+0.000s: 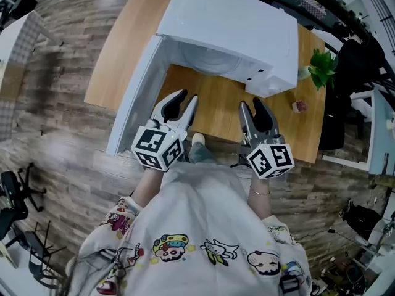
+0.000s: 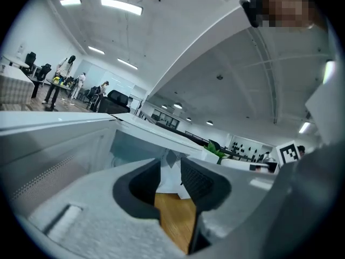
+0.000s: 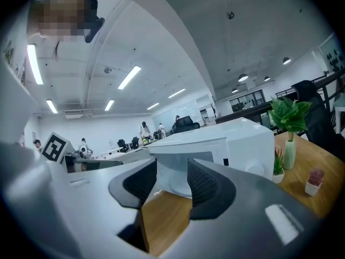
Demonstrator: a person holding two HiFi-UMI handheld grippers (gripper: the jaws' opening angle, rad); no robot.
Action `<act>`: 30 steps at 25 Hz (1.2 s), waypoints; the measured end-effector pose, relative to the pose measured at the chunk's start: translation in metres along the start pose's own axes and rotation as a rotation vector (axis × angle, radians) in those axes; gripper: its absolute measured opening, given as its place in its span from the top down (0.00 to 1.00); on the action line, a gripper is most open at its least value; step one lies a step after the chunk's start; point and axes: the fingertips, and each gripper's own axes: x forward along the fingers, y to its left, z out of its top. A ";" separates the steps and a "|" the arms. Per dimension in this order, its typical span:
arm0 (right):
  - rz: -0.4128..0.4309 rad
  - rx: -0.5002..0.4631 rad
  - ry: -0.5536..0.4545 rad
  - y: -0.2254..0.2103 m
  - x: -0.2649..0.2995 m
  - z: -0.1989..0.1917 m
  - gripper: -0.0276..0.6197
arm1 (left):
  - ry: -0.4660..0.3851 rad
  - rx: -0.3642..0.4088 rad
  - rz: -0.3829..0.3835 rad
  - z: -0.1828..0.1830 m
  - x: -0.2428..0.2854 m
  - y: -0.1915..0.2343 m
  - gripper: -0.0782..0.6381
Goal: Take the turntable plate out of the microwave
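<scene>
Head view | left gripper [image 1: 187, 97]: jaws apart, empty | right gripper [image 1: 251, 103]: jaws apart, empty | microwave [image 1: 234, 23] just ahead of both, door [image 1: 133, 97] open beside left gripper | turntable plate [image 1: 210, 61] faintly visible inside cavity

No word, number or brand can be read in any view. The only printed signs are black-and-white square markers, on the left cube [image 1: 158, 147] and the right cube [image 1: 271, 159], both just below the centre of the head view. The cartoon figures on the shirt [image 1: 203, 233] at the bottom and the dark marks on the microwave [image 1: 234, 23] panel, upper right, show no lettering that can be read.
</scene>
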 end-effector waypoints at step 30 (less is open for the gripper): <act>0.102 0.411 -0.013 -0.027 0.038 -0.005 0.68 | -0.063 -0.399 -0.023 0.003 0.038 0.021 0.73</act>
